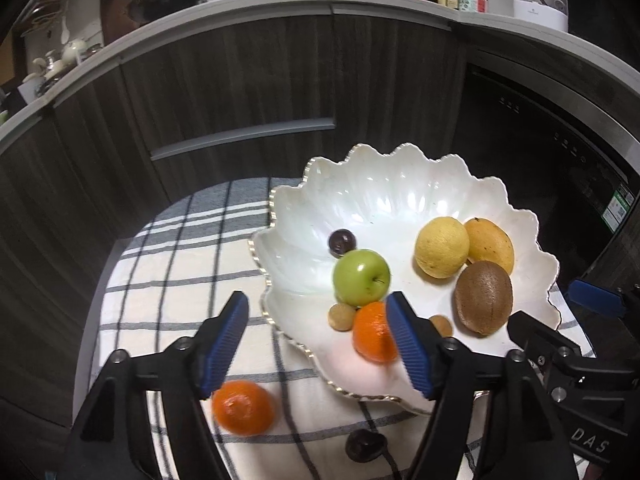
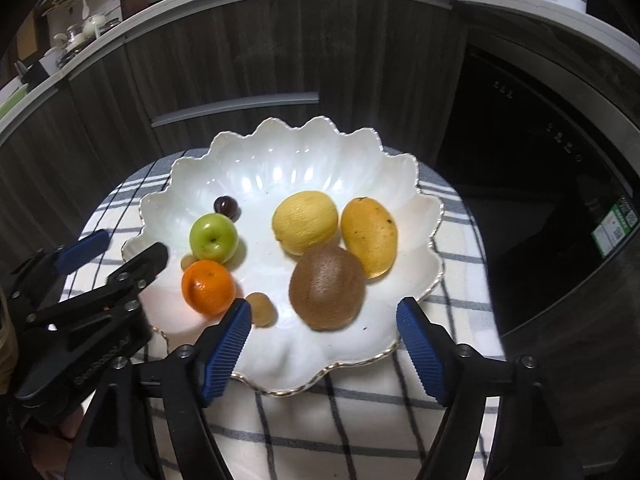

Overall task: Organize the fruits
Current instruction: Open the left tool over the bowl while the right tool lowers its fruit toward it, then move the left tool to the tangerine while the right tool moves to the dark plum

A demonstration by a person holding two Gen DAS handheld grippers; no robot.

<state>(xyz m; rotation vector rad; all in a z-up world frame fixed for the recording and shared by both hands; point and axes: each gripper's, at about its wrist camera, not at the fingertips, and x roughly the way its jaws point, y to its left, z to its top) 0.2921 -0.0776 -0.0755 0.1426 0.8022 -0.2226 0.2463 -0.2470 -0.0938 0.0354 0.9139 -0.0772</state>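
A white scalloped bowl (image 1: 396, 208) (image 2: 304, 160) sits on a checked cloth. It holds a green apple (image 1: 361, 277) (image 2: 214, 237), an orange (image 1: 372, 332) (image 2: 208, 287), a yellow citrus (image 1: 441, 247) (image 2: 305, 221), a mango (image 1: 490, 245) (image 2: 369, 237), a kiwi (image 1: 484, 297) (image 2: 327, 286), a dark plum (image 1: 342, 241) (image 2: 226, 207) and small longans (image 1: 341, 317) (image 2: 261, 309). A second orange (image 1: 243, 407) and a dark plum (image 1: 364, 445) lie on the cloth outside the bowl. My left gripper (image 1: 316, 344) is open and empty over the bowl's near rim. My right gripper (image 2: 322, 350) is open and empty before the kiwi.
The checked cloth (image 1: 172, 280) (image 2: 340, 420) covers a small round table. Dark cabinet fronts (image 1: 240, 88) and a black appliance (image 1: 540, 140) stand behind it. A worktop (image 1: 280, 4) above carries pans and bottles.
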